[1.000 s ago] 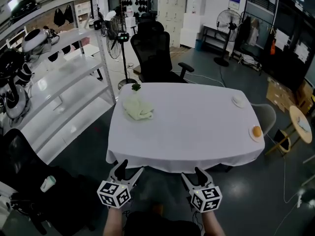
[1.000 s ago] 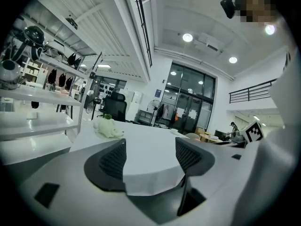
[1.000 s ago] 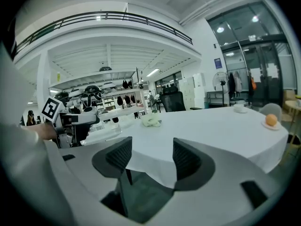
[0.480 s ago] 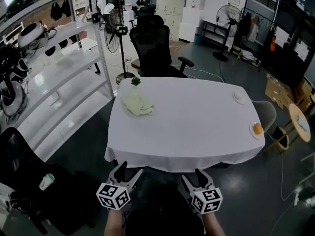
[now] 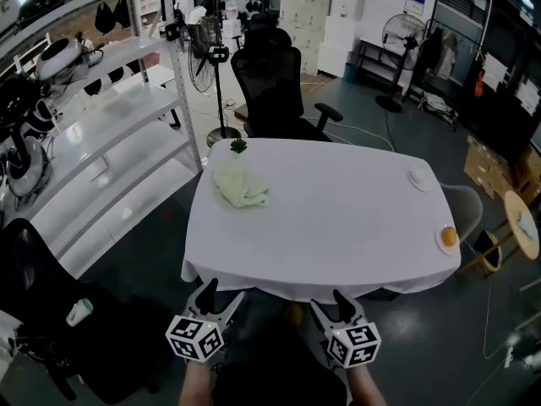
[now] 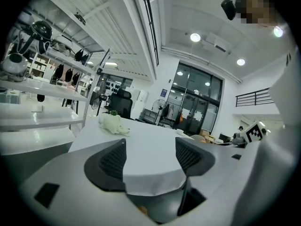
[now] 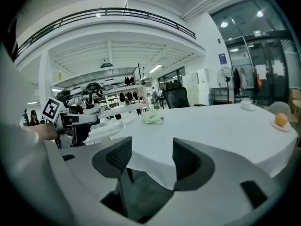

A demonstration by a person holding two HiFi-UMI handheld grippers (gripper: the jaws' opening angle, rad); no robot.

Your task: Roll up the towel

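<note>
Bench [image 5: 338, 227]: white-clothed, just ahead of both grippers.
Office chair [image 5: 269, 83]: black, behind the far edge.
Left gripper [image 5: 224, 290], right gripper [image 5: 328, 300]: fingers released, empty, short of the near edge.
Towel [image 5: 240, 189]: crumpled, far-left corner; long axis slants far-left to near-right.
Potted plant [image 5: 238, 146]: just behind the towel.
Orange [image 5: 449, 237]: right edge, well apart.

From head height, the head view looks steeply down on the white table [image 5: 338, 227] from its near side, with the left gripper [image 5: 224, 291] and right gripper [image 5: 328, 300] at the bottom. Each gripper view sits low by that near edge, looking almost level across the top. All three catch the towel [image 5: 240, 189] at far left.
</note>
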